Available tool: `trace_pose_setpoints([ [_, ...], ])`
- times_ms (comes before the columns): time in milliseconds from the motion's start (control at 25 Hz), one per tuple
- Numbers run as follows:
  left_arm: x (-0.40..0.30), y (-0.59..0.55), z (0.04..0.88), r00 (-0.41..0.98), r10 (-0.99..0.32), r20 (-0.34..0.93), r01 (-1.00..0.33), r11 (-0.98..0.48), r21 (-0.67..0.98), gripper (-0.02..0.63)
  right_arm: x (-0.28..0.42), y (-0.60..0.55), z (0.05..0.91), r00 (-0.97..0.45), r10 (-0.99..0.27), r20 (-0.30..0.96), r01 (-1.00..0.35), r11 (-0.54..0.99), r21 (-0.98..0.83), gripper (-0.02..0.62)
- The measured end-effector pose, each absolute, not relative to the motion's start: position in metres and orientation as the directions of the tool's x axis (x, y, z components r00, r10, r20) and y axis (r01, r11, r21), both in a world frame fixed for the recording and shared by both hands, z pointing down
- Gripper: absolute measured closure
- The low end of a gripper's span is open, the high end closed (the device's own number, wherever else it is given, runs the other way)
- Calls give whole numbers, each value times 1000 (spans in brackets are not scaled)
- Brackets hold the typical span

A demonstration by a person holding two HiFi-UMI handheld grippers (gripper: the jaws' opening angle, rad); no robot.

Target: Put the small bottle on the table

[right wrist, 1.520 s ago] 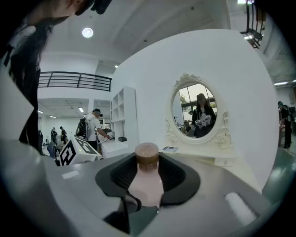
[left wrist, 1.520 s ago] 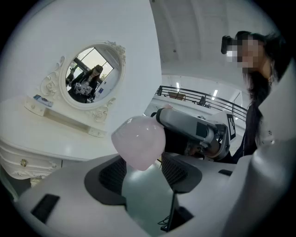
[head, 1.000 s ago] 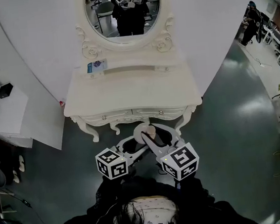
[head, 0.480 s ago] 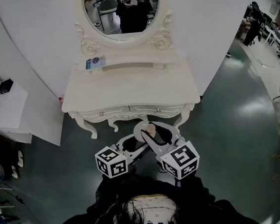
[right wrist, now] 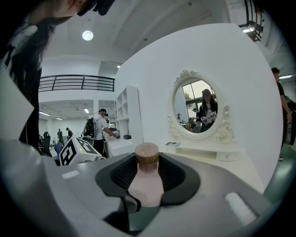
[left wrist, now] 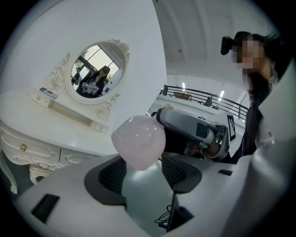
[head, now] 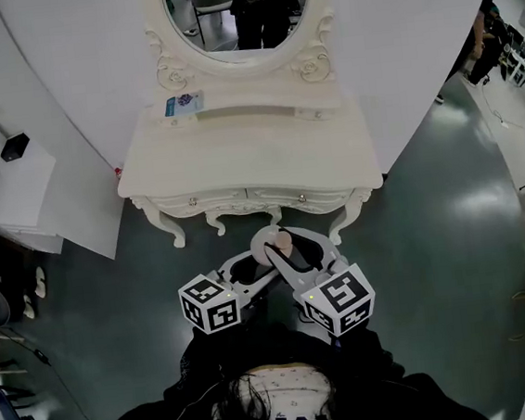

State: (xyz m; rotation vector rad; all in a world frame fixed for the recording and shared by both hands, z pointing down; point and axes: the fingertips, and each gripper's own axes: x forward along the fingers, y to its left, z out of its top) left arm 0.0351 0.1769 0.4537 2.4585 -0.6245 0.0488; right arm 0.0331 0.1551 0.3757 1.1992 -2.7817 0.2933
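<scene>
Right claw (right wrist: 148, 170) round upright small bottle (right wrist: 147, 185)

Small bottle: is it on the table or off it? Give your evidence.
Off it. The right tongs grip the small bottle upright, in front of the table, above the floor.

Setting: open studio hall. Evidence: white dressing table (head: 247, 155), oval mirror (head: 237, 16), curved partition (head: 71, 75), glossy green floor (head: 451, 231), mezzanine railing (right wrist: 76, 83).

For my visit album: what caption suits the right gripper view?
Right gripper holding a small pink bottle upright between its jaws, facing a white dressing table with oval mirror.
</scene>
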Motion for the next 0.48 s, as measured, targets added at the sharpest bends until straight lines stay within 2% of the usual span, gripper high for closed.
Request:
trace_pose_setpoints([
  [480,6,100,464,892,-417,174,-438,-707,555,386,3,77,386,-688,-698,200,-725,675,-138,445],
])
